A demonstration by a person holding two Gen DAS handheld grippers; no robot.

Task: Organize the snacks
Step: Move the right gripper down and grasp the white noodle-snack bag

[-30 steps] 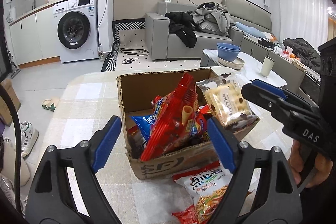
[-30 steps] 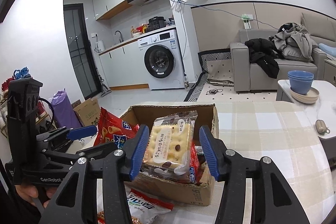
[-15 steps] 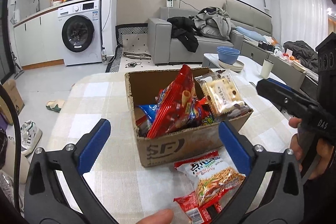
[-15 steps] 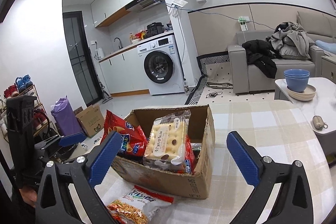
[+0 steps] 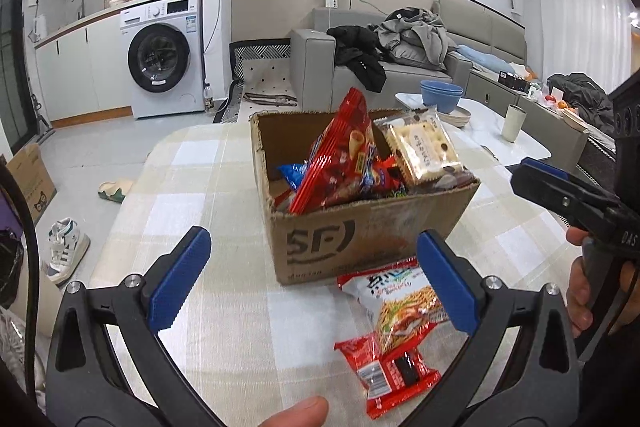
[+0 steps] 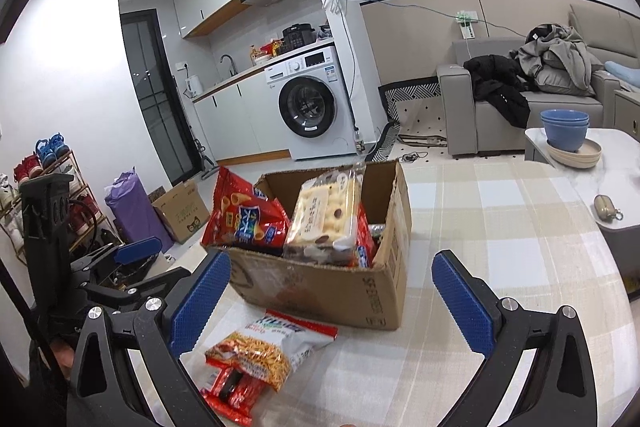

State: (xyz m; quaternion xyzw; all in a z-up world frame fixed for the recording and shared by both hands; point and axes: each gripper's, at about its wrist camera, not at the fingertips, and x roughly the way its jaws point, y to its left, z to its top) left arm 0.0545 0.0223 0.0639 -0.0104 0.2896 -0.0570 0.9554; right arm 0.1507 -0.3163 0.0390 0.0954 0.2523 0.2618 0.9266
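A cardboard box (image 5: 360, 239) (image 6: 320, 287) stands on the checked tablecloth, holding a red snack bag (image 5: 340, 159) (image 6: 240, 215), a clear cracker pack (image 5: 424, 147) (image 6: 324, 215) and other packets. In front of the box lie a noodle snack bag (image 5: 400, 303) (image 6: 260, 347) and a small red packet (image 5: 384, 367) (image 6: 228, 391). My left gripper (image 5: 312, 279) is open, short of the box, nothing between its fingers. My right gripper (image 6: 332, 299) is open too, with the box's near corner seen between its wide-set pads. The right gripper (image 5: 560, 195) shows at the right edge of the left wrist view.
The table's left edge (image 5: 132, 187) drops to a floor with shoes and a carton. A low white table (image 6: 600, 163) with blue bowls stands to the right. A washing machine (image 5: 164, 59) and sofa (image 5: 400, 67) are behind. A fingertip (image 5: 296, 413) shows at the bottom.
The right gripper let go of the cracker pack, which now leans in the box. Both grippers opened wide and drew back from the box, so the box looks farther away.
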